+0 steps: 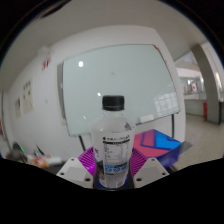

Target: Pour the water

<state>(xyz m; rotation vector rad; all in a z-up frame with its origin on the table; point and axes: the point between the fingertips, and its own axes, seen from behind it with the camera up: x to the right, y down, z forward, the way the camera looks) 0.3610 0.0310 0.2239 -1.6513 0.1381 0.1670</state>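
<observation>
An office or lab room: large whiteboard (115, 85) on white wall, fluorescent ceiling lights (195, 68)

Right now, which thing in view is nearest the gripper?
The clear black-capped bottle, upright between the fingers of the gripper; the large whiteboard stands far beyond them.

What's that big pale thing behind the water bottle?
A large whiteboard on the wall stands behind the bottle, which is held between the gripper fingers. The bottle covers its lower middle.

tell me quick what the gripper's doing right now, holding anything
gripper: shut on the water bottle, held upright, black cap on.
</observation>
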